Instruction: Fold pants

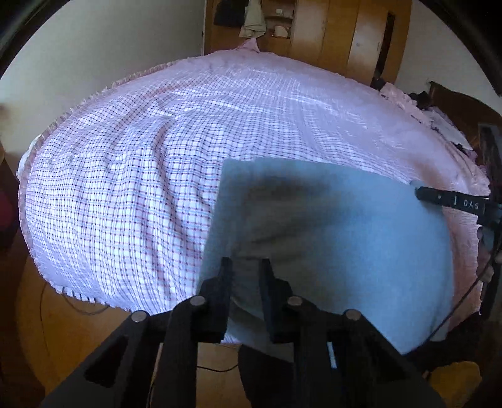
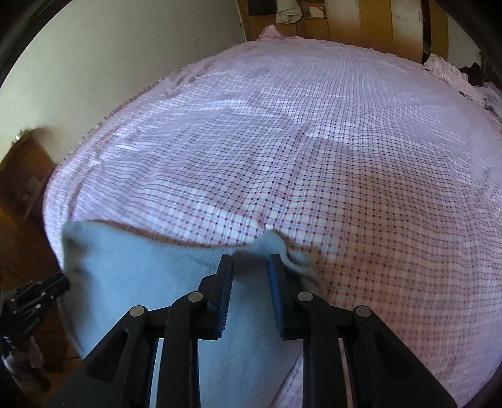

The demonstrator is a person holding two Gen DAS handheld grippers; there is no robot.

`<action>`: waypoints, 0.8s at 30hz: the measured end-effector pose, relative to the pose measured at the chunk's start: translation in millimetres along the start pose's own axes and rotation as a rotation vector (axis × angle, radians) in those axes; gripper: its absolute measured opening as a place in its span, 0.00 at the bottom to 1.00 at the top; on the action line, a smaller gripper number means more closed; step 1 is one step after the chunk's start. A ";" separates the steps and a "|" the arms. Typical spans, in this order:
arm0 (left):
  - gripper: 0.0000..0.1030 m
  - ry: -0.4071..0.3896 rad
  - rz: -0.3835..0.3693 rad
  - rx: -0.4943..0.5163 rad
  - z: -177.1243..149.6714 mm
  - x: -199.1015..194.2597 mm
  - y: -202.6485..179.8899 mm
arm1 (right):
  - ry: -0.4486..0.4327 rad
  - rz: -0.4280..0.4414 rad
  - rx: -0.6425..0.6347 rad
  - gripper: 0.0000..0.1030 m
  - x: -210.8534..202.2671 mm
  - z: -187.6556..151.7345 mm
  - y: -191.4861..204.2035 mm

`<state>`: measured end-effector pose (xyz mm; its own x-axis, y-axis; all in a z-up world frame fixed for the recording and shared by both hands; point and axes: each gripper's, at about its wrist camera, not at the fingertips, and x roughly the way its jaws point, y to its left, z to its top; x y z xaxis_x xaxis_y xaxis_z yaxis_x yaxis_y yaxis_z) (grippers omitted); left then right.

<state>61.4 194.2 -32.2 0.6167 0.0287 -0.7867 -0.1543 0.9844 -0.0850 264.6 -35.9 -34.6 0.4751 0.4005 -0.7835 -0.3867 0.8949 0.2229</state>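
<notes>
Pink-checked bedsheet [image 1: 125, 188] is covering the bed, with the light blue pants [image 1: 345, 226] lying at its near edge, toward 5 o'clock in the left wrist view. Left gripper [image 1: 246, 266] is grasping the pants' near edge; right gripper [image 2: 251, 262] is pinching a bunched corner.

Light blue pants [image 1: 329, 226], pink-and-white checked bedspread [image 1: 141, 163], black gripper [image 2: 249, 262], brown wooden wardrobe [image 1: 329, 28]

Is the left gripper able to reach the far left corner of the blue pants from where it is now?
Probably yes: the left gripper is over the pants, and nothing lies before that corner.
</notes>
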 end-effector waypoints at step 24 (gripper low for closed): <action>0.33 0.028 -0.003 -0.047 -15.7 -26.6 -17.1 | 0.129 0.166 0.211 0.54 -24.8 -107.9 -15.8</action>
<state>35.5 173.8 -19.4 0.5953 0.0207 -0.8032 -0.1892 0.9752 -0.1151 173.6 -81.3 -81.4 0.3092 0.5289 -0.7904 -0.2714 0.8456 0.4597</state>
